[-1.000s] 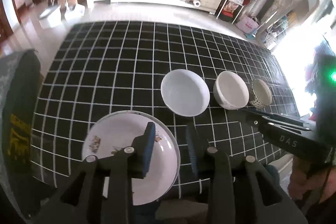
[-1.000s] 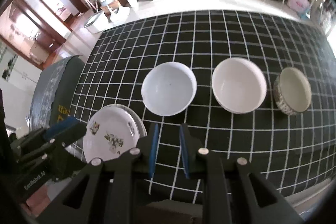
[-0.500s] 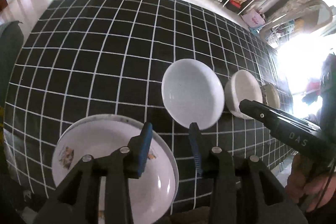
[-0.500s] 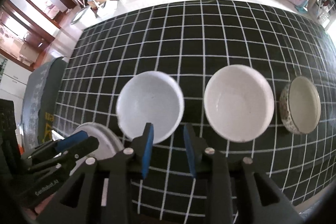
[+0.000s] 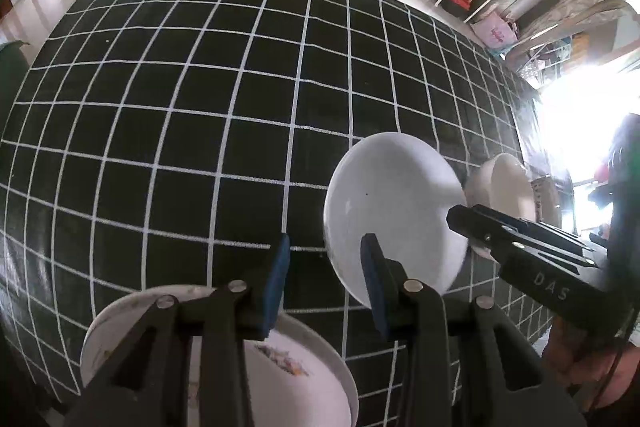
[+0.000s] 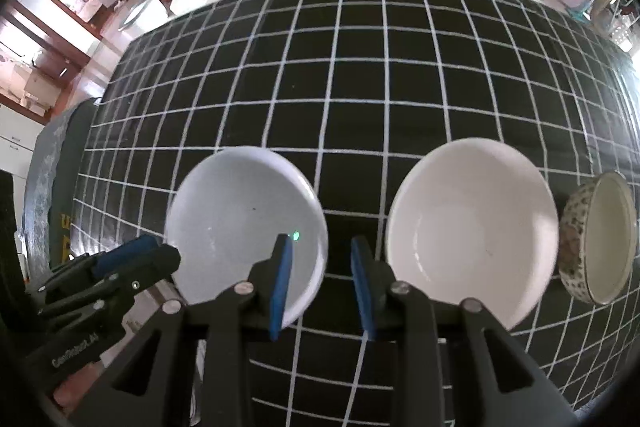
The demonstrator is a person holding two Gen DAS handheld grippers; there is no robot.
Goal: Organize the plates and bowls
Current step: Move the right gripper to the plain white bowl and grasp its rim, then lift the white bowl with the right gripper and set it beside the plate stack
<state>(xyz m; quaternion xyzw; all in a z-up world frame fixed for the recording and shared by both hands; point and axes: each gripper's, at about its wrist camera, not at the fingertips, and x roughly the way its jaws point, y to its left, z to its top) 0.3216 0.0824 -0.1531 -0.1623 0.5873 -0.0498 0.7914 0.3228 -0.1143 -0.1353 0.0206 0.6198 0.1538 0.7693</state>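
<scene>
With jaws parted and empty, the right gripper (image 6: 320, 267) should straddle the white bowl's (image 6: 240, 223) rim at its 4 o'clock edge before closing squarely.

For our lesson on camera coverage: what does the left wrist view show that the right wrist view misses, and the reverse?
Only the left wrist view shows the floral plate, under the open left gripper. Only the right wrist view shows the patterned bowl clearly; in the left view it is mostly hidden at the right edge. Both show the white bowl, the cream bowl, the grid tablecloth and the open right gripper.
</scene>
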